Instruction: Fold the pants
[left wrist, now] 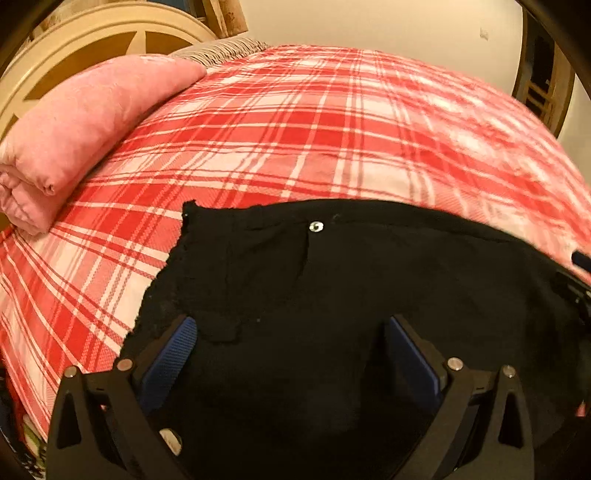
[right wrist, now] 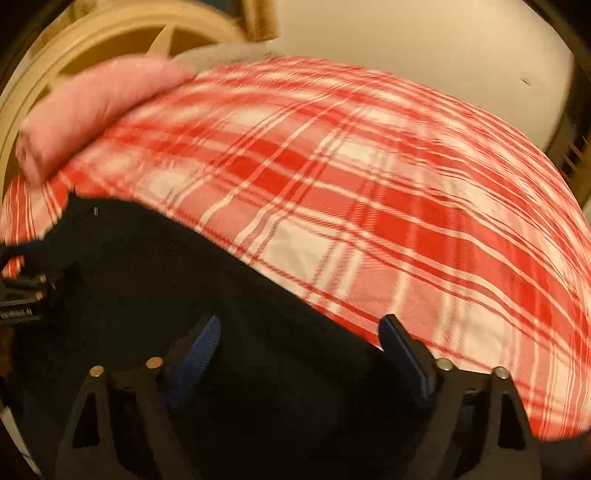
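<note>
Black pants (left wrist: 332,295) lie spread on a bed covered by a red-and-white plaid sheet (left wrist: 295,129), filling the near part of the bed with the waistband toward the middle; a small silver button (left wrist: 316,226) shines at the waistband's centre. One end of the waistband is a ragged corner on the left of the left wrist view, and the cloth's upper edge runs off to the right.

Above the pants, the left gripper (left wrist: 291,332) points steeply down with its blue-padded fingers (left wrist: 173,350) set wide apart, nothing pinched between them. Over the pants' far edge (that view is smeared with blur), the right gripper (right wrist: 299,332) has its fingers spread too, black cloth below the gap but not clamped; one pad stands right at the line where cloth meets sheet.

At the bed's far left corner rests a folded pink blanket (left wrist: 85,122), with a cream wooden headboard (left wrist: 92,33) behind it.
</note>
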Tool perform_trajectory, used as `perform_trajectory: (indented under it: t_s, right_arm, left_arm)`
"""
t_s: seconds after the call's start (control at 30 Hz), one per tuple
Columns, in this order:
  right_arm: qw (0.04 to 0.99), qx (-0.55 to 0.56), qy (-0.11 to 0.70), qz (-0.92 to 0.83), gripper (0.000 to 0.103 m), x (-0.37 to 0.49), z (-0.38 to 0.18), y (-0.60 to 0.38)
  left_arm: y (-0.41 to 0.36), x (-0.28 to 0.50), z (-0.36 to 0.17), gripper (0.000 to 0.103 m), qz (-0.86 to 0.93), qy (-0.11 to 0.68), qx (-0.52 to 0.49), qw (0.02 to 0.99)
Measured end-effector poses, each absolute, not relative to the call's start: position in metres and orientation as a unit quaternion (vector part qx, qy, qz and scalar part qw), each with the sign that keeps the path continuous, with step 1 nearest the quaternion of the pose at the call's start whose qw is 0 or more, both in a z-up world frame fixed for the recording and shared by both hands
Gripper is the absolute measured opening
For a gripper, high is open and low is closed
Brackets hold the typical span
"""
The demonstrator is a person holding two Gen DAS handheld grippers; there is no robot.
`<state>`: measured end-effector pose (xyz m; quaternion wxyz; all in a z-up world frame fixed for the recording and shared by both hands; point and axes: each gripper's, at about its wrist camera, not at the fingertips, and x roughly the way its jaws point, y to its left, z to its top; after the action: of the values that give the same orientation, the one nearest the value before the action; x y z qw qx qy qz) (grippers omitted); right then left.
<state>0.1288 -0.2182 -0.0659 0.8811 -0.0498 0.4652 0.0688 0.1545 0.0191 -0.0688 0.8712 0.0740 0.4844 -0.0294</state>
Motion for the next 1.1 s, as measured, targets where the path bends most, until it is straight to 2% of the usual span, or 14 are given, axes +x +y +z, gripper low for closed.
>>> perform_trajectory:
  t_s: [0.03,0.1,0.2,0.23,0.27,0.33,0.67,0.87,1.1]
  right_arm:
    - [0.876,-0.054,0.473,0.078,0.075,0.132,-0.071,-0.216]
    - [0.875,-0.056,0.472,0.091,0.068,0.133,-0.076,-0.213]
    - [0.877,-0.051,0.466,0.105,0.038,0.125,-0.073,-0.212]
    - [0.876,-0.052,0.467,0.112,0.022,0.124,-0.072,-0.21]
    - [0.874,-0.055,0.468,0.115,0.016,0.122,-0.071,-0.207]
    - [0.875,-0.075,0.466,0.109,0.011,0.114,-0.066,-0.199]
    - [0.916,-0.153,0.352,0.118,0.009,-0.008,0.003,-0.147]
    - [0.909,-0.256,0.31,0.111,0.007,-0.098,-0.031,-0.088]
    - [0.901,-0.282,0.312,0.104,0.007,-0.125,-0.07,-0.068]
  left_arm:
    - [0.018,0.156,-0.072,0.103,-0.027,0.484,0.081,0.871]
    - [0.021,0.159,-0.074,0.103,-0.027,0.476,0.078,0.875]
    - [0.024,0.162,-0.076,0.103,-0.03,0.47,0.068,0.88]
    - [0.025,0.162,-0.076,0.103,-0.033,0.468,0.065,0.881]
    - [0.026,0.162,-0.075,0.103,-0.037,0.469,0.064,0.88]
    - [0.029,0.16,-0.07,0.103,-0.047,0.475,0.064,0.877]
    - [0.107,0.113,-0.006,0.103,-0.098,0.462,-0.064,0.879]
    - [0.112,0.108,0.001,0.103,-0.14,0.463,-0.129,0.866]
    - [0.097,0.122,-0.015,0.103,-0.137,0.487,-0.153,0.849]
